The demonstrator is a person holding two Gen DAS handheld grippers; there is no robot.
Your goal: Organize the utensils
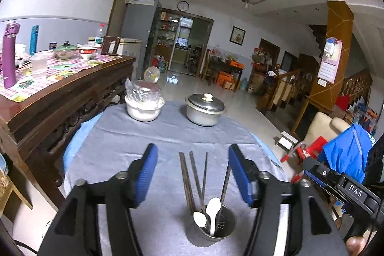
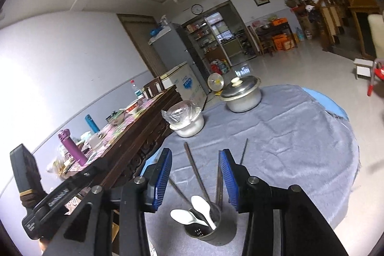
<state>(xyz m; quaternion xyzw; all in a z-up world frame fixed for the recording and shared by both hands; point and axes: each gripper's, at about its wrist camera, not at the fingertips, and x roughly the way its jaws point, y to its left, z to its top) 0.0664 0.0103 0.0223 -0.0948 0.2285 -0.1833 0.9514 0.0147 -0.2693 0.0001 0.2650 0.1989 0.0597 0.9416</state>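
Note:
A perforated metal utensil cup (image 1: 213, 224) (image 2: 211, 227) stands on the grey tablecloth (image 1: 120, 136) near me. Several dark chopsticks (image 1: 187, 174) (image 2: 194, 169) lean out of it, and two white spoons (image 1: 212, 210) (image 2: 189, 216) rest inside. My left gripper (image 1: 193, 174) is open just above and behind the cup, and the chopsticks rise between its blue pads (image 1: 147, 174) without touching them. My right gripper (image 2: 195, 174) is open in the same way, with nothing pressed between its blue pads (image 2: 164, 174).
At the far side of the round table stand a white bowl (image 1: 144, 109) topped with a plastic-wrapped dish and a lidded metal pot (image 1: 205, 109). A dark wooden sideboard (image 1: 72, 92) crowded with bottles and bowls runs along the left. A red stool (image 1: 304, 152) stands right.

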